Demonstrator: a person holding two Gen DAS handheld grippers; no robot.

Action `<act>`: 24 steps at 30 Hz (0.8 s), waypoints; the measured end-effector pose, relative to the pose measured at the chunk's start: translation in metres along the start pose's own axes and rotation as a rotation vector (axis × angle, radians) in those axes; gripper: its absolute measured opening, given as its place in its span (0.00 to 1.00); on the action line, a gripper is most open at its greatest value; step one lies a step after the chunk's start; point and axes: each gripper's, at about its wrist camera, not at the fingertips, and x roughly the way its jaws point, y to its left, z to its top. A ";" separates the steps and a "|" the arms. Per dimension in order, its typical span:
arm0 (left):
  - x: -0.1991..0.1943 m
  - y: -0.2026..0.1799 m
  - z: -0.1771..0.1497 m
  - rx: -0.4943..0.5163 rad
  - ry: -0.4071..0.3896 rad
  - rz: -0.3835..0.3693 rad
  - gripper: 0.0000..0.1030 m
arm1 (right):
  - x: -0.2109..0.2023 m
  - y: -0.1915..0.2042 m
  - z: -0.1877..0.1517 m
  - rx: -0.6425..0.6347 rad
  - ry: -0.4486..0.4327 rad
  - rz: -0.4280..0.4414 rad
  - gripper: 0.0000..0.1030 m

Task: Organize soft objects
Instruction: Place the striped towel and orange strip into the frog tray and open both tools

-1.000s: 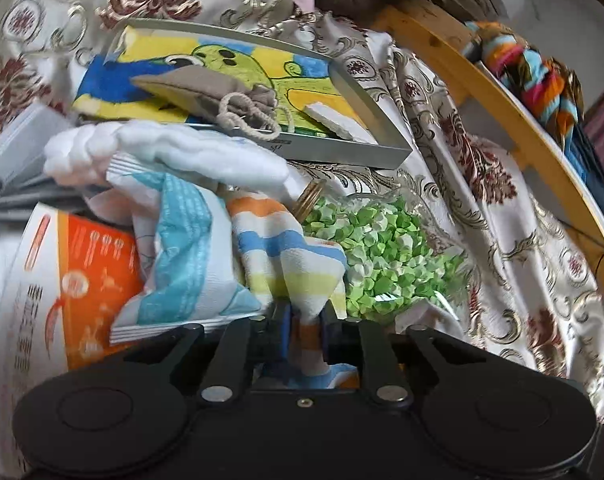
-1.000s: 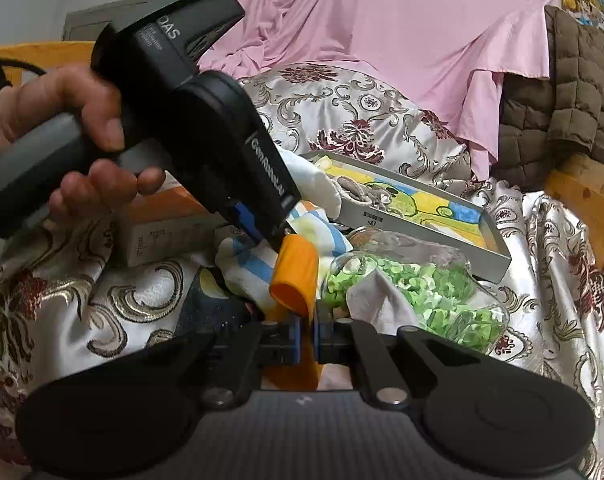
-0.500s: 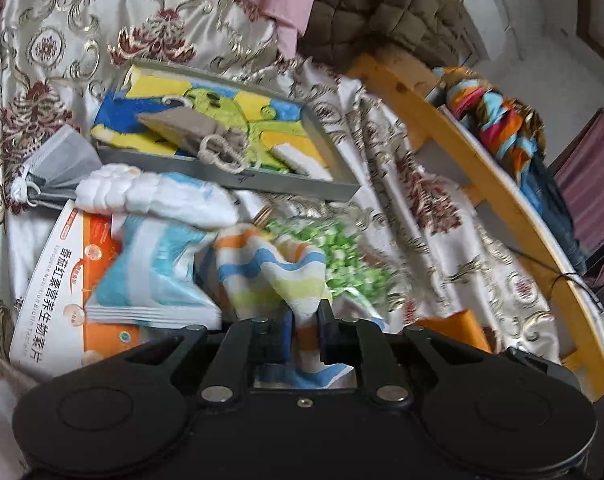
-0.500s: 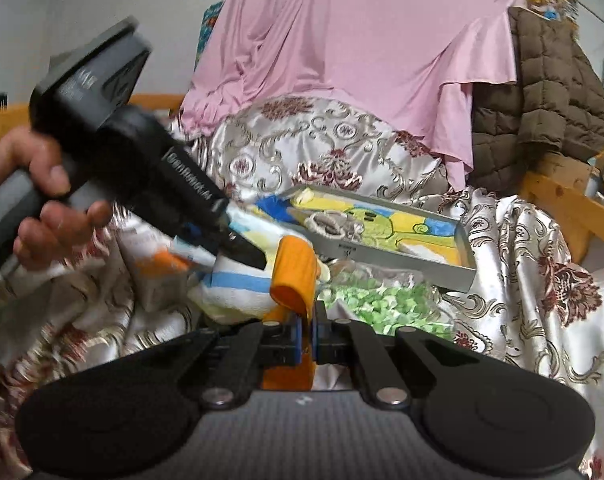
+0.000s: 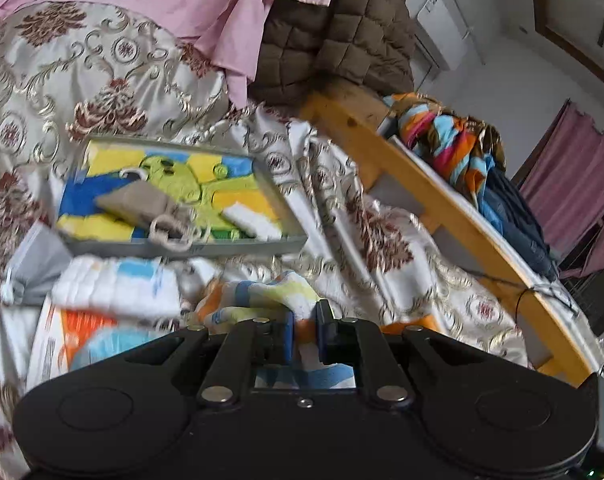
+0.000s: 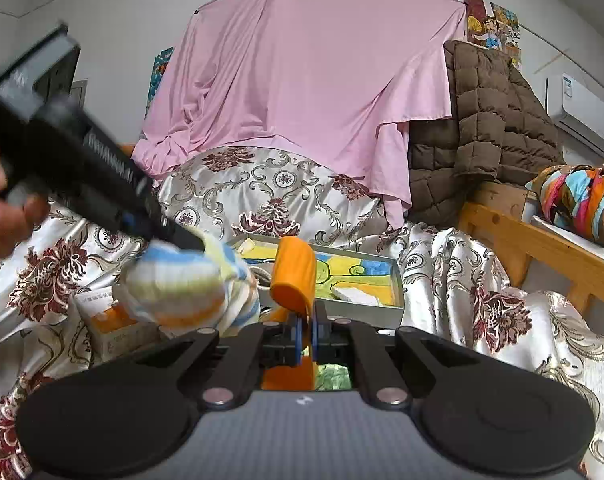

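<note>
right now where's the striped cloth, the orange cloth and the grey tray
striped cloth [image 6: 174, 284], right wrist view, its bunched middle
orange cloth [image 6: 294, 276], right wrist view, its folded top
grey tray [image 5: 238, 245], left wrist view, its near wall

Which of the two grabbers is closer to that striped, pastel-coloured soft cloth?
Left. The left gripper has its jaws shut on the striped cloth; the right gripper is beside it, clamping an orange cloth.
</note>
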 end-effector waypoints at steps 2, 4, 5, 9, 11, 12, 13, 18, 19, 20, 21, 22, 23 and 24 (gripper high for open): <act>0.006 0.001 0.017 -0.003 -0.004 -0.001 0.11 | 0.007 -0.003 0.009 -0.001 -0.002 0.017 0.05; 0.013 0.003 0.032 0.010 -0.019 0.005 0.11 | 0.019 -0.006 0.018 -0.025 -0.005 0.019 0.04; 0.017 0.004 0.040 0.024 -0.036 0.014 0.11 | 0.026 -0.007 0.024 -0.036 -0.005 0.022 0.05; 0.038 0.023 0.070 0.017 -0.092 0.041 0.11 | 0.069 -0.020 0.051 -0.043 0.002 0.040 0.05; 0.053 0.036 0.084 0.005 -0.111 0.046 0.11 | 0.096 -0.029 0.064 -0.024 0.024 0.042 0.05; 0.062 0.043 0.091 0.005 -0.120 0.047 0.11 | 0.108 -0.032 0.068 -0.015 0.034 0.049 0.05; 0.070 0.050 0.096 0.002 -0.128 0.048 0.11 | 0.120 -0.035 0.072 -0.010 0.045 0.054 0.05; 0.112 0.090 0.112 -0.051 -0.166 0.055 0.11 | 0.193 -0.048 0.082 0.036 0.119 0.097 0.05; 0.121 0.098 0.113 -0.060 -0.171 0.060 0.11 | 0.209 -0.049 0.083 0.051 0.136 0.103 0.05; 0.130 0.105 0.114 -0.069 -0.175 0.067 0.11 | 0.225 -0.051 0.083 0.067 0.153 0.107 0.05; 0.139 0.113 0.114 -0.079 -0.178 0.077 0.11 | 0.237 -0.053 0.082 0.082 0.168 0.111 0.05; 0.146 0.119 0.113 -0.085 -0.180 0.085 0.11 | 0.252 -0.056 0.080 0.102 0.188 0.116 0.05; 0.154 0.123 0.112 -0.083 -0.180 0.098 0.11 | 0.265 -0.059 0.078 0.120 0.206 0.118 0.05; 0.161 0.126 0.111 -0.077 -0.180 0.112 0.11 | 0.277 -0.061 0.076 0.139 0.223 0.118 0.05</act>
